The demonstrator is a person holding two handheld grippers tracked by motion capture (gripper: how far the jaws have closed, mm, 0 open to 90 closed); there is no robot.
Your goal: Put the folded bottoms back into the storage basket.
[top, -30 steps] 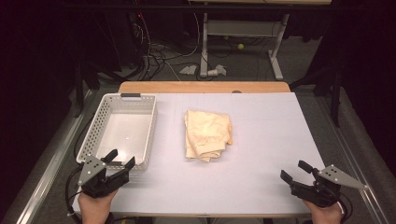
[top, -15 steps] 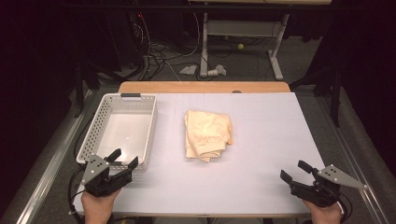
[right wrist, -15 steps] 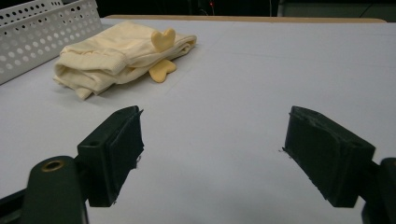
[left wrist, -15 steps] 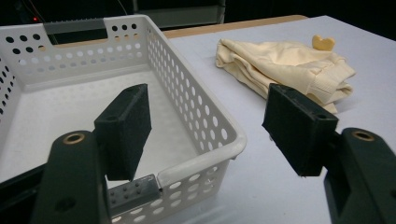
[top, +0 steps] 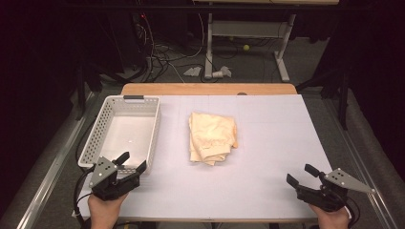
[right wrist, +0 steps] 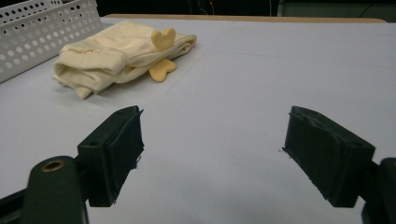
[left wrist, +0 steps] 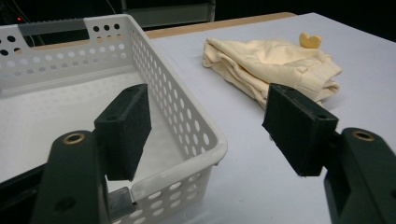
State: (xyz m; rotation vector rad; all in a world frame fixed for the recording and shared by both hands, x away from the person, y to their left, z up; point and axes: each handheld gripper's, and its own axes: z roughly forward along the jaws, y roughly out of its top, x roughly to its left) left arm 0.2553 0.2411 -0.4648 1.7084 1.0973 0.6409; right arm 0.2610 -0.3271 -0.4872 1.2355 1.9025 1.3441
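At the near edge of the table point(top: 267, 191), both hands rest with their tools idle: left gripper point(top: 128, 168) at the near left corner, jaws spread wide with nothing between them, one jaw over the near corner of the white basket point(top: 93, 143); right gripper point(top: 302, 175) at the near right corner, jaws equally wide and empty above bare tabletop. Judged step: start position, before any reach, with the likely work being to get the folded cream garment point(top: 212, 137) into the basket. Next move would call for one gripper to travel forward to the cloth, come down on a folded edge and close on enough layers to lift the bundle whole. Garment lies mid-table, well apart from both grippers, just beside the basket's right wall but not touching it. Basket looks empty. Right gripper view shows a small yellow heart-shaped bit point(right wrist: 163, 38) on the garment; possibly a tag or appliqué, too small to tell.
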